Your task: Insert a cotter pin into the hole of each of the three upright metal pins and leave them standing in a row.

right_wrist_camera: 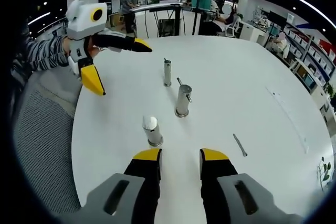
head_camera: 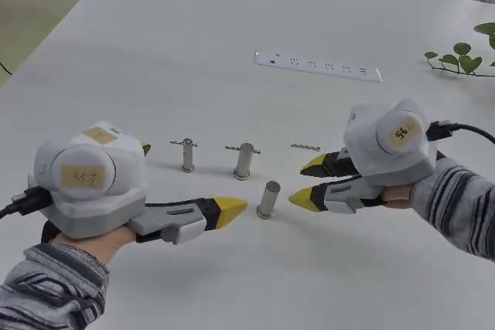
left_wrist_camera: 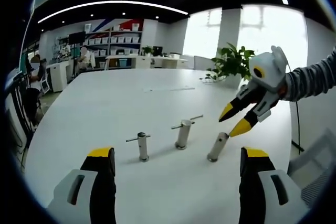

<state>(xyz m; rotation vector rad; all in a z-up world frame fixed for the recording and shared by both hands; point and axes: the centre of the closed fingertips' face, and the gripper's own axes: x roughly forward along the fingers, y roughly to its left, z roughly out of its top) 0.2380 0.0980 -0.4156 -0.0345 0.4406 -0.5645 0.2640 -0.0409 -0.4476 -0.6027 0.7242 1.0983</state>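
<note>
The far-left metal pin (head_camera: 188,157) and the middle metal pin (head_camera: 244,161) stand side by side with fitted cotter pins (head_camera: 178,143) through their heads. The third metal pin (head_camera: 268,199) stands bare, nearer the person and out of line with them. The loose cotter pin (head_camera: 305,147) lies flat on the white worktop (head_camera: 155,52), just beyond the right gripper (head_camera: 307,182). Both grippers hold nothing: the right one's jaws are moderately parted, and the left gripper (head_camera: 187,178) gapes wide beside the row. The step in hand looks to be fetching the last cotter pin. It is best pinched near one end so the free length can thread through, with the left gripper steadying the bare pin low on its shaft. The right gripper view gives the loose cotter pin's lie just right of its jaws, and the bare pin's flat top. The left gripper view, side-on, shows the cotters crossing two pins — and none across the third, whose hole I cannot make out.
</note>
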